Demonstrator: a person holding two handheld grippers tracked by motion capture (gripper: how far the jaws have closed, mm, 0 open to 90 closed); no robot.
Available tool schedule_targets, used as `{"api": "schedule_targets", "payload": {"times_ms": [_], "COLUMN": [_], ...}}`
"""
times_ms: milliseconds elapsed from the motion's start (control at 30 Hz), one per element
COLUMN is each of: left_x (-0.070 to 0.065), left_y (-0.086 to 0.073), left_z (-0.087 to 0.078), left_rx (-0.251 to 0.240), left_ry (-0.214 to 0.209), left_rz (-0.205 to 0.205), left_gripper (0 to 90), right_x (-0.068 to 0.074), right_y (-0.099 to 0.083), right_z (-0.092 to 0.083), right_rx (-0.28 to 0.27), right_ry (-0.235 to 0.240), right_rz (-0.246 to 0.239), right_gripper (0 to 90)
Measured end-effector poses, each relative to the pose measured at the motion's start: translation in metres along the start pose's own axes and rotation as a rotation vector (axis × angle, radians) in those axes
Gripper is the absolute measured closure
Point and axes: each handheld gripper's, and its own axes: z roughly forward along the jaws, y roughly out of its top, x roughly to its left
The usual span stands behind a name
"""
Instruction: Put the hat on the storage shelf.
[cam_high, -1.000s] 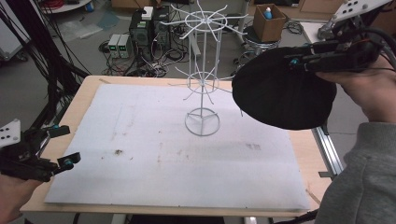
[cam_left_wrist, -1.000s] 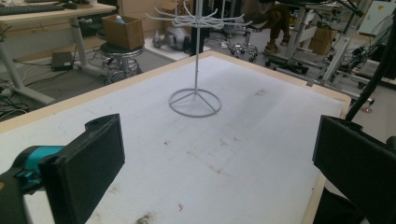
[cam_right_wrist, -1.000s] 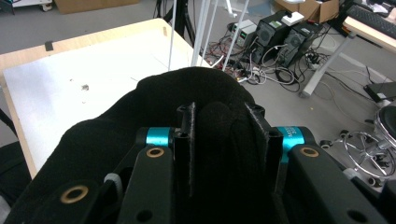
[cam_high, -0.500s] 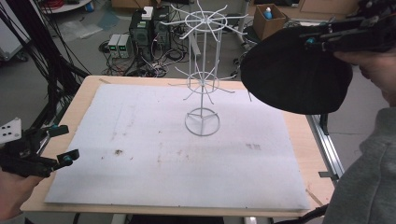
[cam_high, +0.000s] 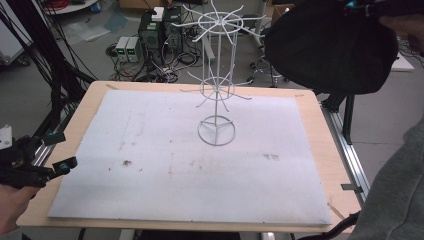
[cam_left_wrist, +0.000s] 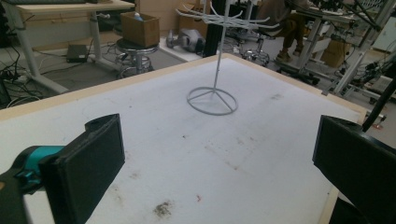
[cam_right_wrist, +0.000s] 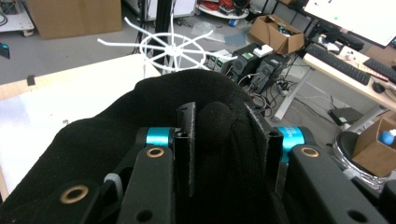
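A white wire hanger stand (cam_high: 217, 85) rises from the middle of a white mat (cam_high: 150, 150); its round base (cam_left_wrist: 212, 100) rests on the mat and its top ring of hooks (cam_right_wrist: 173, 46) is bare. My right gripper (cam_high: 352, 6) is high at the far right, shut on a fold of a black fabric hat (cam_high: 330, 50). The hat hangs in the air beside the stand's top ring, apart from it. In the right gripper view the hat (cam_right_wrist: 140, 121) bulges between the jaws of the gripper (cam_right_wrist: 224, 121). My left gripper (cam_high: 64, 149) rests open at the mat's left edge, nothing between its jaws (cam_left_wrist: 219, 158).
The mat lies on a wooden table (cam_high: 320, 150). An aluminium rail (cam_high: 350, 160) runs along the table's right side, with a grey sleeve (cam_high: 400, 190) in front of it. Computers and cables (cam_high: 150, 35) crowd the floor behind the table.
My right gripper has lifted the black hat upward, from level with the stand's middle hooks to level with its top ring. The left gripper has stayed put.
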Motion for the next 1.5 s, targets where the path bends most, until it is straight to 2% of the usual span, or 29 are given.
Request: {"api": "schedule_targets", "payload": {"times_ms": [133, 333, 367, 533, 667, 1000, 1233, 1333, 1500], "left_x": [0.002, 0.003, 0.003, 0.003, 0.001, 0.001, 0.002, 0.002, 0.001], "left_y": [-0.001, -0.002, -0.002, -0.002, -0.003, -0.002, -0.002, -0.002, -0.001], "left_z": [-0.002, -0.001, -0.001, 0.001, 0.003, 0.003, 0.000, 0.000, 0.001], "left_rx": [-0.001, 0.003, 0.003, 0.007, 0.010, 0.014, 0.008, 0.009, 0.014], "left_ry": [0.008, 0.011, 0.010, 0.007, 0.009, 0.011, 0.019, 0.021, 0.018], "left_rz": [-0.006, -0.007, -0.006, -0.008, -0.004, -0.002, -0.001, -0.002, 0.002], "left_gripper": [2.5, 2.5, 2.5, 2.5, 2.5, 2.5, 2.5, 2.5, 2.5], "right_x": [-0.004, -0.004, -0.003, -0.003, -0.005, -0.003, -0.002, -0.002, -0.004], "right_y": [0.012, 0.023, 0.025, 0.031, 0.036, 0.046, 0.044, 0.037, 0.027], "right_z": [-0.005, -0.002, -0.001, 0.012, 0.019, 0.041, 0.051, 0.062, 0.065], "right_rx": [-0.025, -0.043, -0.044, -0.051, -0.079, -0.083, -0.087, -0.072, -0.078], "right_ry": [-0.012, -0.018, -0.013, -0.046, -0.043, -0.056, -0.050, -0.041, -0.031], "right_rz": [0.002, 0.002, 0.008, 0.006, 0.019, 0.012, 0.012, 0.012, 0.032], "right_gripper": [67.2, 67.2, 67.2, 67.1, 67.0, 67.0, 66.9, 66.9, 66.8]}}
